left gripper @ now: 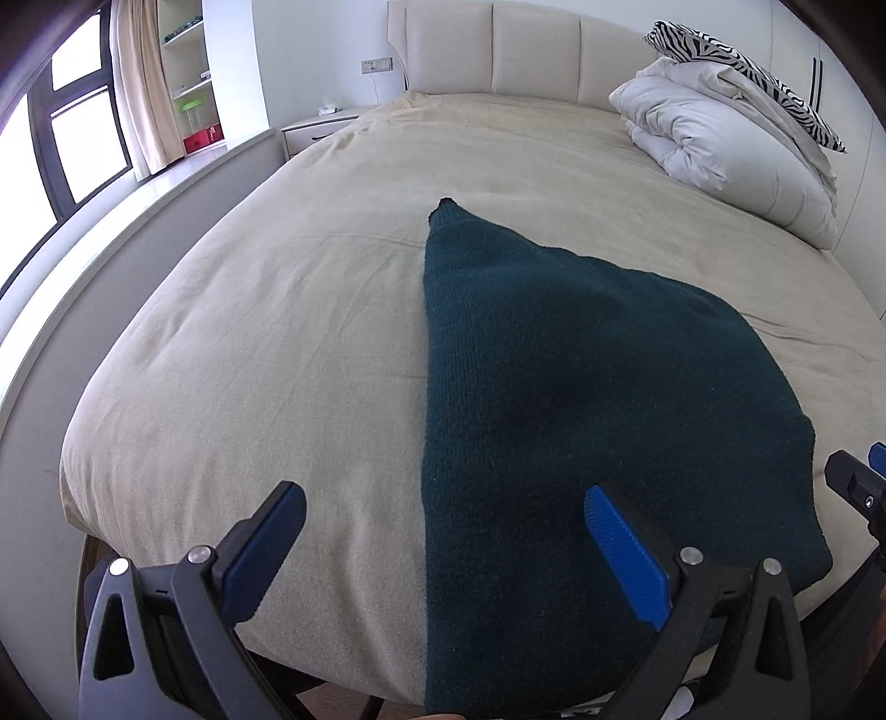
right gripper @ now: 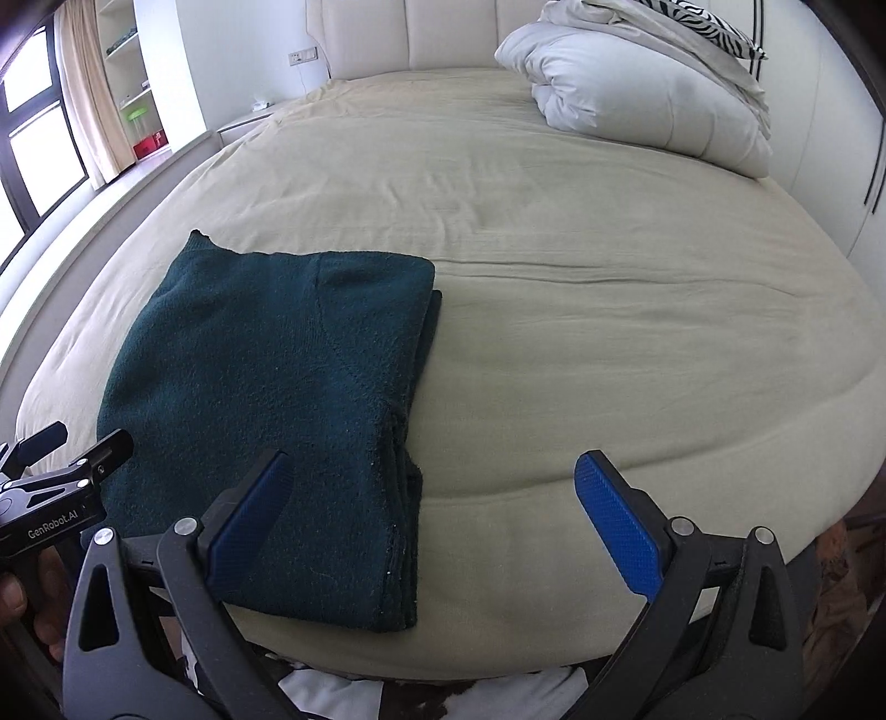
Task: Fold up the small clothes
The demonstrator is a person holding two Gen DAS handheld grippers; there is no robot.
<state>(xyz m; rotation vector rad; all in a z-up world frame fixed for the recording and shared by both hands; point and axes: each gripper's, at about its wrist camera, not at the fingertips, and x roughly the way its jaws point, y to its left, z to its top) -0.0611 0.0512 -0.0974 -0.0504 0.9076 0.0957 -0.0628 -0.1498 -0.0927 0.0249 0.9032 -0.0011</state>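
Note:
A dark green knitted sweater (left gripper: 581, 387) (right gripper: 266, 399) lies folded into a rough rectangle near the front edge of the bed, one corner poking out at its far left. My left gripper (left gripper: 443, 504) hangs open over the sweater's left edge, nothing between its blue pads. My right gripper (right gripper: 432, 471) is open too, above the sweater's right edge, with its left finger (right gripper: 249, 515) over the cloth and its right one over bare sheet. In the right wrist view, the left gripper (right gripper: 72, 443) shows at the left, held by a hand.
The beige bed sheet (right gripper: 609, 277) stretches far back to a padded headboard (left gripper: 531, 50). A folded white duvet (left gripper: 720, 149) and a zebra-print pillow (left gripper: 736, 61) lie at the back right. A window ledge (left gripper: 111, 243) and nightstand (left gripper: 315, 130) stand to the left.

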